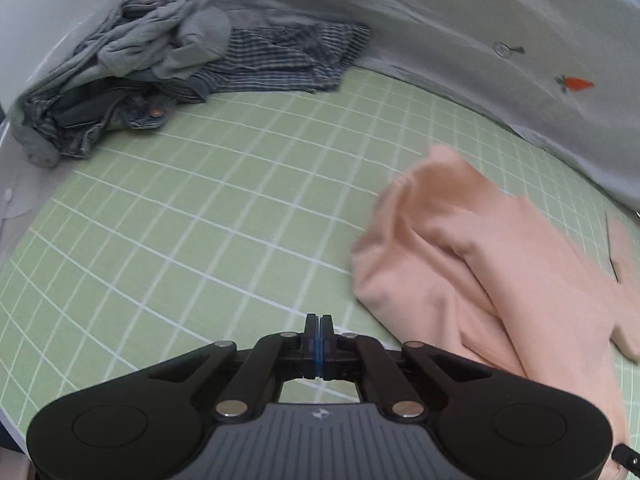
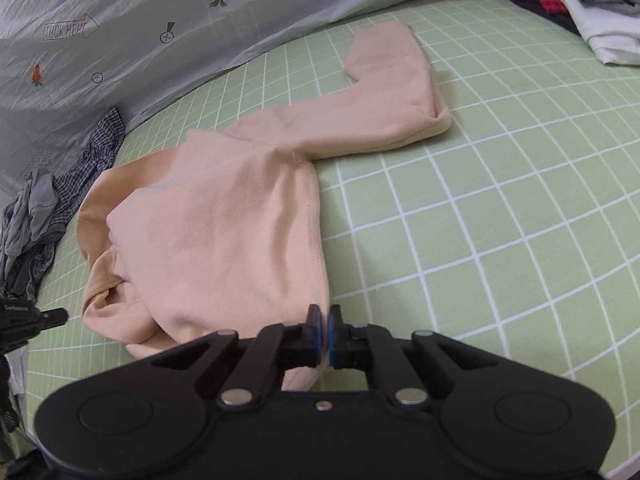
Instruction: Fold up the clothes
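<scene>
Presently, the peach top point(image 2: 224, 216) lies on a bed sheet point(image 2: 480, 208) of green with a white grid, partly folded: the body is doubled over, one sleeve point(image 2: 392, 92) stretches away toward the far right, and a loose roll of cloth sits at the left edge.

Left tongs point(image 1: 319, 326): pads together, nothing between them, poised over bare sheet just left of the top point(image 1: 480, 264). Right tongs point(image 2: 323, 320): jaws drawn in at the near right corner of the top. A thin edge of peach cloth appears to sit between the pads, so they look clamped on the hem; the view is tight and this is a judgement.

Handling: the top is light, soft knit. It will drape and sag from any single pinch, and will not hold a crease unaided. It is not fragile, nor slippery on the cotton sheet. Hold is best taken at seams and hems, where the layers are thicker: the near hem corner, the shoulder seam, the sleeve cuff. The outstretched sleeve appears to need bringing across the body, gripped at the cuff.

Other items: a heap of grey and checked clothes point(image 1: 160, 68) at the far left, well apart; a pale printed cover point(image 2: 120, 40) along the far side.
</scene>
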`<state>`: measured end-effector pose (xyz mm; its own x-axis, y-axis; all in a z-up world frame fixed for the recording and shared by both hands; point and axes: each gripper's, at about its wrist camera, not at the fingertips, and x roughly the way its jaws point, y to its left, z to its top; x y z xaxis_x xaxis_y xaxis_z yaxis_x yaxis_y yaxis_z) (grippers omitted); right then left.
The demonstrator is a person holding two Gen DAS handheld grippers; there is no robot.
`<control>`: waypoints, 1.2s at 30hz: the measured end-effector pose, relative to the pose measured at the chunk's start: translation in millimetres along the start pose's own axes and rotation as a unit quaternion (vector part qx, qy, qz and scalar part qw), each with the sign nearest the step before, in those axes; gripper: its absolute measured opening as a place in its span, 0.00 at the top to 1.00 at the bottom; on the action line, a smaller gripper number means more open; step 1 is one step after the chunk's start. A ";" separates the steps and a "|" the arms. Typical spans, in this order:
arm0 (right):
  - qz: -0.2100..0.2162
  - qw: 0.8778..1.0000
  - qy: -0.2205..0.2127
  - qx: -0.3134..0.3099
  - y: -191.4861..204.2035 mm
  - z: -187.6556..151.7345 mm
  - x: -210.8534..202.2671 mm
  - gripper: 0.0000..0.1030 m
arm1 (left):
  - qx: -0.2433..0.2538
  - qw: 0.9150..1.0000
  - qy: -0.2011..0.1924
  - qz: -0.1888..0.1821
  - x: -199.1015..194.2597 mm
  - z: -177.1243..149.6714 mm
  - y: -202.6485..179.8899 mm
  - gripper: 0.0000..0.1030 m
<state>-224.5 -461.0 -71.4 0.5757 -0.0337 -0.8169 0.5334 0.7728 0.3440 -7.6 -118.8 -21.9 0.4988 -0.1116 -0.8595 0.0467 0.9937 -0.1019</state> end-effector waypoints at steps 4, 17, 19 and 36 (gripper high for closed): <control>-0.010 1.000 -0.017 0.007 -8.9 6.5 -5.4 0.97 | -0.029 1.000 0.000 -0.001 -4.3 11.3 18.2 0.99; -0.013 1.000 0.005 0.006 -2.7 0.9 -0.1 0.63 | 0.005 0.991 0.075 -0.113 14.4 -44.5 -57.5 0.42; -0.016 1.000 0.008 0.007 -2.9 -0.8 -0.8 0.51 | 0.011 0.991 0.084 -0.108 18.3 -49.0 -64.3 0.42; 0.012 0.999 -0.020 -0.044 -2.8 -3.6 -16.7 0.96 | 0.042 0.993 0.039 -0.099 4.3 -42.3 -61.9 0.92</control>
<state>-237.8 -460.4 -60.4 0.6137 -0.0385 -0.7886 0.4630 0.8266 0.3200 -44.9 -181.2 -40.4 0.4036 -0.3015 -0.8638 0.2101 0.9495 -0.2332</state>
